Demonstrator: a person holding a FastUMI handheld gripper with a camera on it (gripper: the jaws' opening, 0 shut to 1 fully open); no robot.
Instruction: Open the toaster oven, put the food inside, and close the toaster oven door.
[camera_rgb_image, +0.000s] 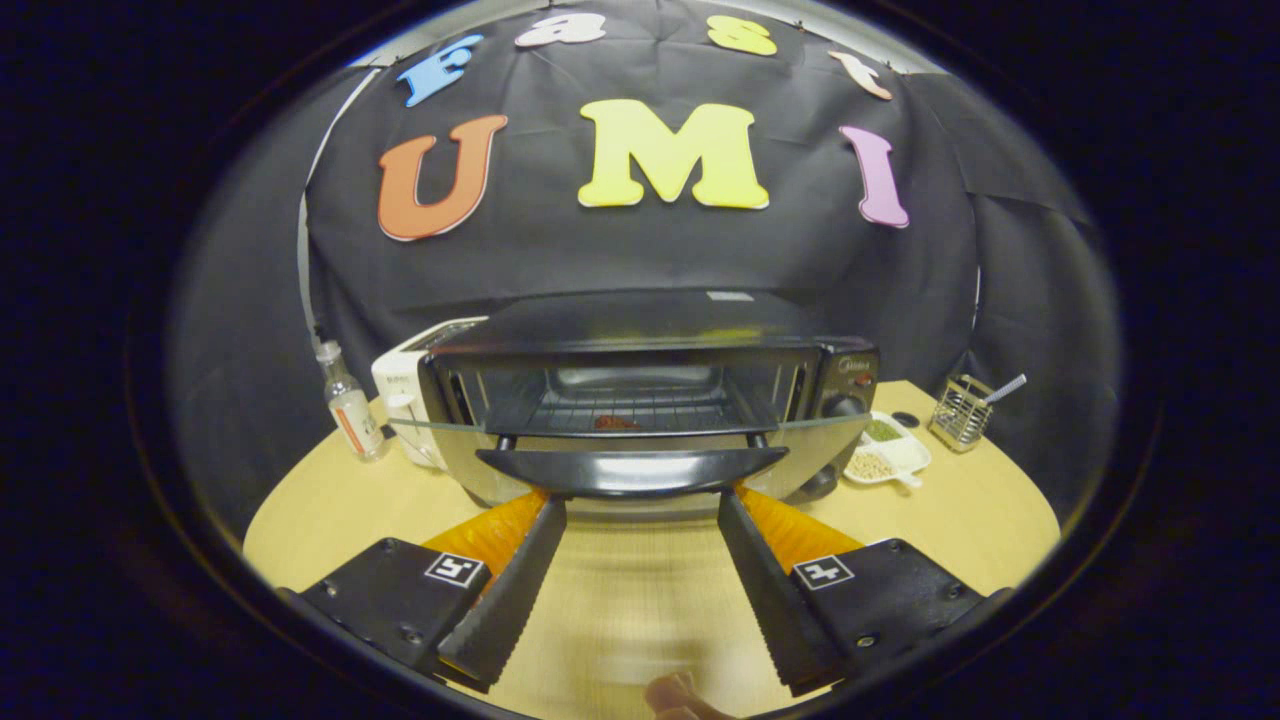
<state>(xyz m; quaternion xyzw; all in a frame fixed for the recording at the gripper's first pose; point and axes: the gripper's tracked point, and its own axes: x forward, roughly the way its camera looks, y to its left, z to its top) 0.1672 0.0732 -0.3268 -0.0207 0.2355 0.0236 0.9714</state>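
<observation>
The toaster oven (640, 400) is standing on the worktop (980, 520) with its door (630, 440) hanging open, roughly level, its handle (632, 468) facing the claw (640, 510). The claw's fingers are standing wide apart, gripping nothing, their tips sitting just under the two ends of the handle. A small reddish item (615, 423), probably the food, is lying on the rack (630, 410) inside; the distance is making it hard to confirm. Judged from this, the loading step is appearing complete and the closing of the door is outstanding.

Risks: with the fingers spread this far, the lift is relying on tip contact alone, and a tip slipping off the handle's end would be letting the door drop back. A hard upward push could be shifting the whole oven towards the bottle (350, 405) and the divided dish (890, 450) standing close beside it.
</observation>
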